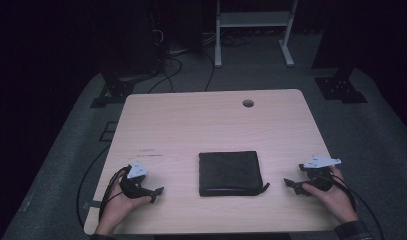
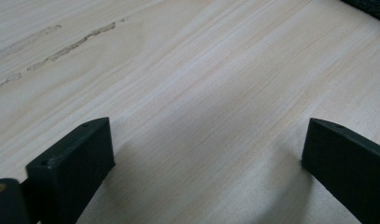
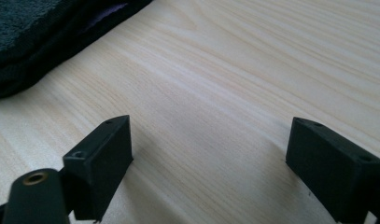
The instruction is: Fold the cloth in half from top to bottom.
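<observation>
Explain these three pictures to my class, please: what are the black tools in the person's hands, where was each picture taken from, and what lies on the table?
A person sits at a pale wooden table and holds a hand-held tool with two black jaws in each hand. The wide picture comes from a camera above the person, looking forward and down. There the left gripper shows at the left and the right gripper at the right. The other two pictures come from small cameras riding on those tools, looking along their jaws: the left gripper and the right gripper both stand open over bare wood, holding nothing. Between the hands lies a folded square of dark cloth; its edge shows in the right gripper view.
</observation>
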A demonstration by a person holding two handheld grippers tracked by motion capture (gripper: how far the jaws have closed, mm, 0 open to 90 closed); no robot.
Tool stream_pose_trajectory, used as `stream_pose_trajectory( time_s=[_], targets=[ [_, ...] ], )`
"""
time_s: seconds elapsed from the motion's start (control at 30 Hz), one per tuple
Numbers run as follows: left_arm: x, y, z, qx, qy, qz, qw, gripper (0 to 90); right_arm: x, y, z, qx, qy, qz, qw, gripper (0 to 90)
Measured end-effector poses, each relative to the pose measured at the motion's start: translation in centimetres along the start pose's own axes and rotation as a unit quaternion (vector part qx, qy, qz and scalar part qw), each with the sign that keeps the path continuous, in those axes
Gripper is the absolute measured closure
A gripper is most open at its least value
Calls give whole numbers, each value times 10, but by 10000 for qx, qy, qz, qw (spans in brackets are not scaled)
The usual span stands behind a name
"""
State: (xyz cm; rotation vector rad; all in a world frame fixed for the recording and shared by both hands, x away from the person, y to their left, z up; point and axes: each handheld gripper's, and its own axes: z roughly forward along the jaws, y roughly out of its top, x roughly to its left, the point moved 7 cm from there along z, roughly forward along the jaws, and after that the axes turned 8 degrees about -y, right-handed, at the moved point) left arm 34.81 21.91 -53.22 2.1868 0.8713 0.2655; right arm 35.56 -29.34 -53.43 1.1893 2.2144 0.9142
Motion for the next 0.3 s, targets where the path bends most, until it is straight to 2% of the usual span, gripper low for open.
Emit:
stream_pose_trajectory(
  time_s=[0.3],
  targets=[
    [0, 0, 1, 0, -19, 2, 10000, 0, -1, -1, 0, 25, -52, 48, 10000, 125]
  ],
)
